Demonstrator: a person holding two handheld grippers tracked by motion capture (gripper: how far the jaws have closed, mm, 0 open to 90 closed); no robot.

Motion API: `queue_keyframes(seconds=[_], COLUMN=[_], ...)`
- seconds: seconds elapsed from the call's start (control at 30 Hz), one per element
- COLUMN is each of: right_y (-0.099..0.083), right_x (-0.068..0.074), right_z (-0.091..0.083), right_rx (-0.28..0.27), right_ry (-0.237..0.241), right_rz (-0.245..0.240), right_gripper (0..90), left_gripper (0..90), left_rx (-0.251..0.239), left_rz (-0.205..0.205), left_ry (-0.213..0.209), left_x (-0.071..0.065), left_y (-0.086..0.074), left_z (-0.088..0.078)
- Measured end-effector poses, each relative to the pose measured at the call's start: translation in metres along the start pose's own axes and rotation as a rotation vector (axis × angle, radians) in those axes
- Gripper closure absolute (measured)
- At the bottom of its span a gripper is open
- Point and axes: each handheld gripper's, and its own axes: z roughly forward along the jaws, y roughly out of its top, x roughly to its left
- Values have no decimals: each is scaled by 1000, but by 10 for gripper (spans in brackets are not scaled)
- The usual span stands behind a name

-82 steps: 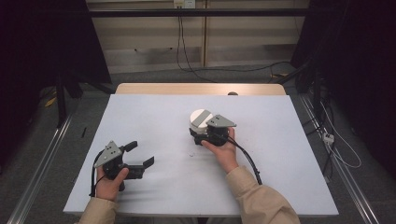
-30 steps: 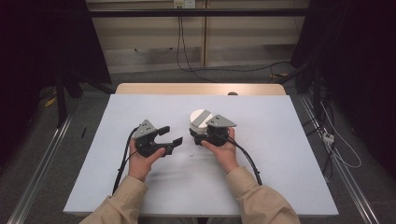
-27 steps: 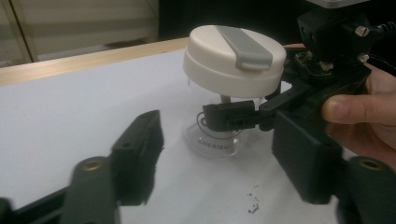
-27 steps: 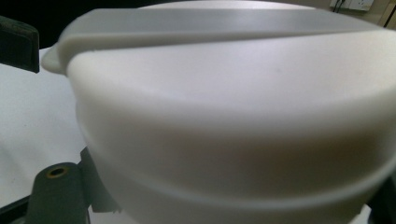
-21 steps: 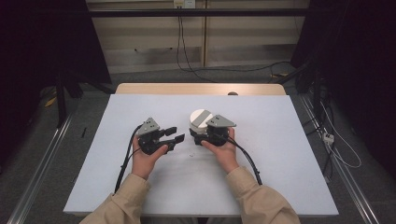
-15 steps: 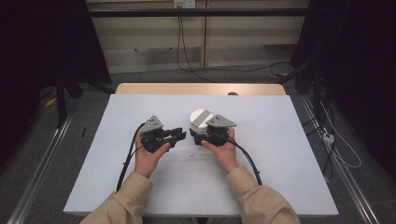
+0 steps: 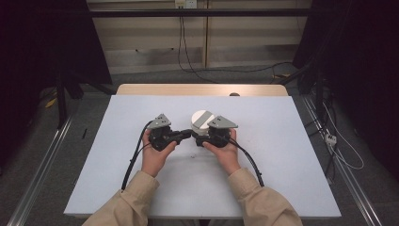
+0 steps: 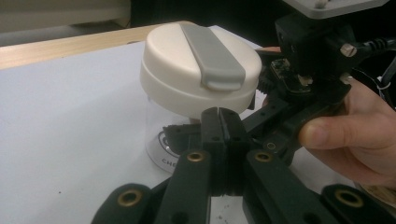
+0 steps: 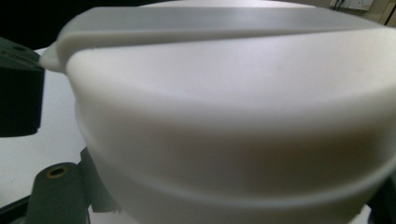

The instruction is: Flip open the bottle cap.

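Jar: clear round jar with cream lid and grey bar handle [image 7: 201,120] stands on the white tabletop [image 7: 282,155].
Right gripper [image 7: 203,139]: jaws clamp its body, steadying it.
Left gripper [image 8: 219,135]: jaws have just been closing, now shut empty just before the lid, seemingly poised to push it.

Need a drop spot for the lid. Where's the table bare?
Bare: the table right of the right gripper, left of the left gripper, and behind the jar. Crowded: mid-table, where both grippers meet at the jar.
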Motion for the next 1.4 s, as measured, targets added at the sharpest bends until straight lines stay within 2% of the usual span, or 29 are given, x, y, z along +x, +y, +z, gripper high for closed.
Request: queue_keyframes(seconds=[0.4, 1.03, 1.4], right_y=[0, -1, -1], right_x=[0, 0, 1], right_z=[0, 0, 1], right_rx=[1, -2, -2], right_ry=[-1, -3, -5], right_rz=[-2, -1, -4], right_gripper=[185, 186, 186], left_gripper=[900, 900, 900], left_rx=[16, 26, 13], left_rz=[7, 16, 27], left_ry=[13, 47, 63], left_x=[-4, -7, -12], left_y=[5, 9, 19], left_z=[7, 9, 6])
